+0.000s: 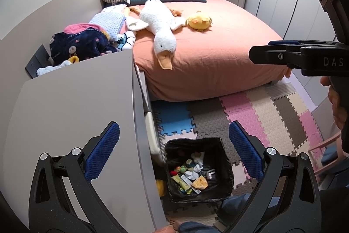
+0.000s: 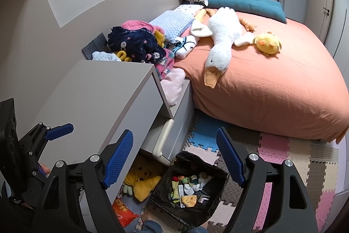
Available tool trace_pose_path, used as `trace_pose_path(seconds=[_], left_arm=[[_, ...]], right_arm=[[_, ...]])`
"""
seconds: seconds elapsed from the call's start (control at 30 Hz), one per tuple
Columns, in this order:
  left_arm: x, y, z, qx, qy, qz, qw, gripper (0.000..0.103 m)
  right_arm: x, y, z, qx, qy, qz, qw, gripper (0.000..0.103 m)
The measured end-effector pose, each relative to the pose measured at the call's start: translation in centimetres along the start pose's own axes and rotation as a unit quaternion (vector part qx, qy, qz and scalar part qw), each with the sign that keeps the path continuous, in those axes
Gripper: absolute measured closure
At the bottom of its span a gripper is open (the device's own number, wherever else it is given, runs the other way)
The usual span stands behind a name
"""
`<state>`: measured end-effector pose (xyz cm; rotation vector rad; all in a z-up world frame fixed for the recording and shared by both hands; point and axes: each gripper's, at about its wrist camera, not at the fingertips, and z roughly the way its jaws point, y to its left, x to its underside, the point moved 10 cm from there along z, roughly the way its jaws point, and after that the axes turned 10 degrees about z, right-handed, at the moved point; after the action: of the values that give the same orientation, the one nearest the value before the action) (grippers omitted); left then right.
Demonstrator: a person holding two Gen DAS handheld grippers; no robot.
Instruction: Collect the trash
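the square bin lined with a black plastic bag (image 1: 197, 169) stands on the coloured foam puzzle-mat floor (image 1: 261, 115), and everything else is placed from it. inside it lies the trash: a yellow tube, white crumpled tissues, small wrappers and bits of packaging (image 1: 192, 174). the left gripper (image 1: 174, 150) hangs above the bin with its blue-padded fingers spread wide and nothing between them. the right gripper (image 2: 174, 158) hangs over the bin too, its fingers also spread and empty. just beside the bin stands a grey nightstand (image 2: 104, 88). beyond the bin, a bed with an orange sheet (image 1: 218, 54) carries a white plush goose (image 1: 159, 27).
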<state>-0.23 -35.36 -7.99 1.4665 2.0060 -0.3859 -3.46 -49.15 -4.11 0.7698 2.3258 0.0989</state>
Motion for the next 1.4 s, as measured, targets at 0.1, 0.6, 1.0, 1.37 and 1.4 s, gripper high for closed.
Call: trace_pose_path(seconds=[0.1,0.6,1.0,1.37,1.4], left_arm=[[-0.1,-0.1,0.1,0.000,0.001,0.002,1.0000,0.007],[-0.3,-0.9,0.6,0.011,0.009,0.015,0.9998,0.007],[-0.4,-1.7,0.7,0.018,0.008,0.035,0.9992,0.007],[-0.1,-1.7,0.9,0.020,0.015,0.027,0.9993,0.007],[0.0,-1.7,1.0,0.021,0.018,0.023,0.9994,0.007]], right_arm=[[-0.1,-0.1,0.0,0.000,0.000,0.000,1.000,0.024],[-0.1,-0.2,0.1,0.000,0.002,0.000,1.000,0.024],[-0.3,-0.4,0.1,-0.001,0.003,-0.001,1.000,0.024],[-0.4,-0.7,0.2,-0.001,0.002,-0.001,1.000,0.024],[-0.4,-0.7,0.2,-0.001,0.003,-0.001,1.000,0.024]])
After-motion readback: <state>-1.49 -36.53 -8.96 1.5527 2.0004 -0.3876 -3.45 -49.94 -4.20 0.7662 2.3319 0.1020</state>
